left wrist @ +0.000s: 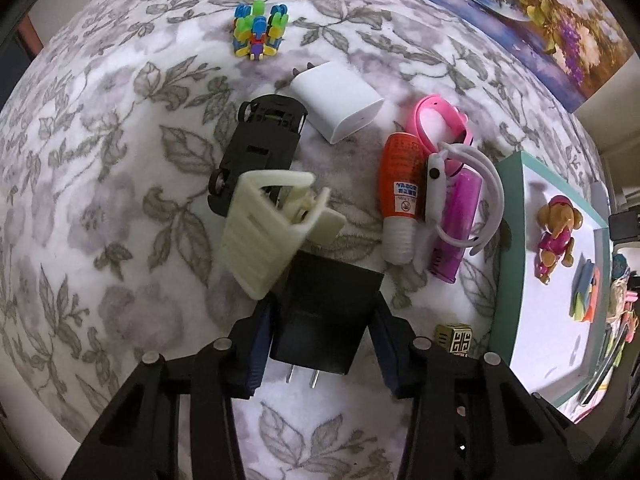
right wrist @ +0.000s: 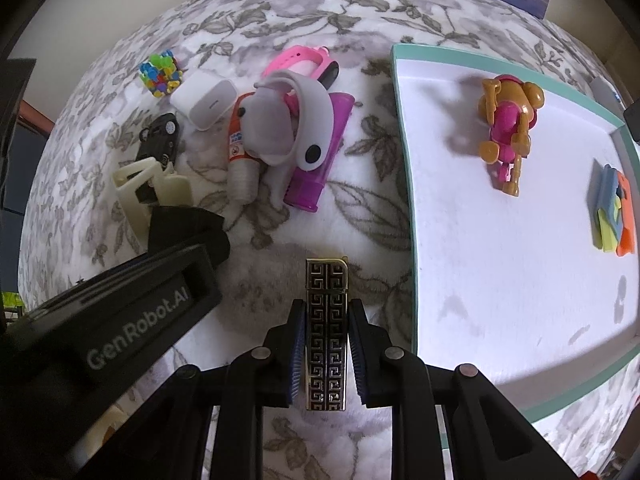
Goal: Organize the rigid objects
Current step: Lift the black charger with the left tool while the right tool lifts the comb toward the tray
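- Black and boxy, the black charger [left wrist: 326,312] lies between the jaws of the left gripper [left wrist: 320,354], prongs pointing back toward the camera and its long axis running along the fingers; the blue pads [left wrist: 256,354] flank its sides at a narrowed gap, but I cannot tell whether they press on it yet.
- Touching the charger's far corner, a cream clip [left wrist: 264,232] leans over a black toy car [left wrist: 256,148], so a lift may drag it along.
- Further right on the flowered blanket [left wrist: 100,208] lie a white charger [left wrist: 340,100], an orange bottle [left wrist: 400,200], a purple tube [left wrist: 456,224] and a pink band [left wrist: 436,120], clustered together.
- Gold-and-black, the patterned lighter [right wrist: 326,332] is clamped in the right gripper [right wrist: 326,354], its long axis in line with the fingers and its tip sticking out past them.
- Rightmost, the teal-rimmed tray [right wrist: 404,184] lies just beside that lighter, already carrying a toy dog [right wrist: 508,128] and coloured blocks [right wrist: 612,212]; the right hand is nearer, so its move is likely a short carry sideways.
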The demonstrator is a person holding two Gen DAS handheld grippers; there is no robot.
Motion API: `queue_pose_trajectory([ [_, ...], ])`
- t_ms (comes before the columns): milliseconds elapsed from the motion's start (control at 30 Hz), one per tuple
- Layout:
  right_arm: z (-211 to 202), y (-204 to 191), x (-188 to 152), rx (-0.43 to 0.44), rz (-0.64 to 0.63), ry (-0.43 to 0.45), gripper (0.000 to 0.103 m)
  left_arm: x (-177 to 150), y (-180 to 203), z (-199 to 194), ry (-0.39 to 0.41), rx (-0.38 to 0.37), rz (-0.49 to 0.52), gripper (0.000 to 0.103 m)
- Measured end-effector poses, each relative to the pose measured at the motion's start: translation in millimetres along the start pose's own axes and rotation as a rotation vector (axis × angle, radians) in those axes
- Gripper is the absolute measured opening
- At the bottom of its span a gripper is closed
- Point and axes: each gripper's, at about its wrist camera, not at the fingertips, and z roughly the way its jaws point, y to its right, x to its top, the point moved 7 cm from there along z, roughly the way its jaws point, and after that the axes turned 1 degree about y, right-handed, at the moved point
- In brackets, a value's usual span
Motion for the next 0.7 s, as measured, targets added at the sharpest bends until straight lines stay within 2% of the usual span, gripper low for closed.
queue_pose_trajectory([
  [133,-4,-3,-1,0.019,0.012,-0.006,0.022,-5,-3,-11,0.007,-0.053,-0.026,0.048],
  [333,-24,-2,1,0.042,0.024,0.015,0.022,-1,-2,-45,0.081,-0.081,-0.021,0.047],
  [700,-87,6,15,0.099,0.067,0.171,0.022,7,-4,-103,0.238,-0.137,-0.037,0.047],
])
